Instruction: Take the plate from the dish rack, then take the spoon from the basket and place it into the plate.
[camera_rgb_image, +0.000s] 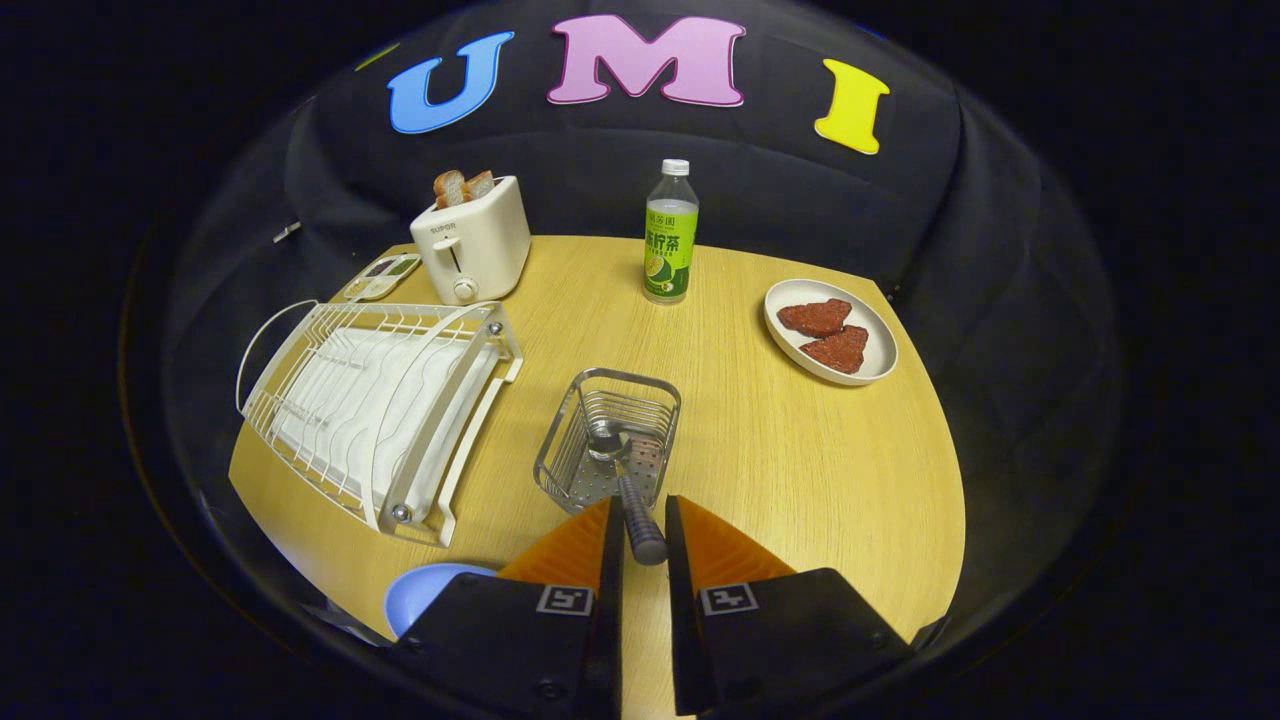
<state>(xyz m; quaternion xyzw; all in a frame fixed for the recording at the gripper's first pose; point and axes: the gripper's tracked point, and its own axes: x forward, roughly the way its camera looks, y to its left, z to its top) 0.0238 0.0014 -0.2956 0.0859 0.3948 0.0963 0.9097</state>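
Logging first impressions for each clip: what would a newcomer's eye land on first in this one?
Most likely the gripper, its orange fingers on either side of the spoon handle, whose bowl sits in the wire basket just ahead. Next, the white dish rack left of the basket, and the blue plate beside the left finger at the table's near edge. Beyond stand a toaster with bread, a green bottle and a dish of two red pieces.

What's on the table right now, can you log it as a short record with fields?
gripper: fingers either side of the spoon handle, grip unclear
spoon: bowl down in wire basket, handle sticking out toward fingers
blue plate: on table beside the fingers
dish rack: beside basket, holds no plate
toaster: with bread, beyond rack
bottle: upright, beyond basket
white plate: with two red pieces
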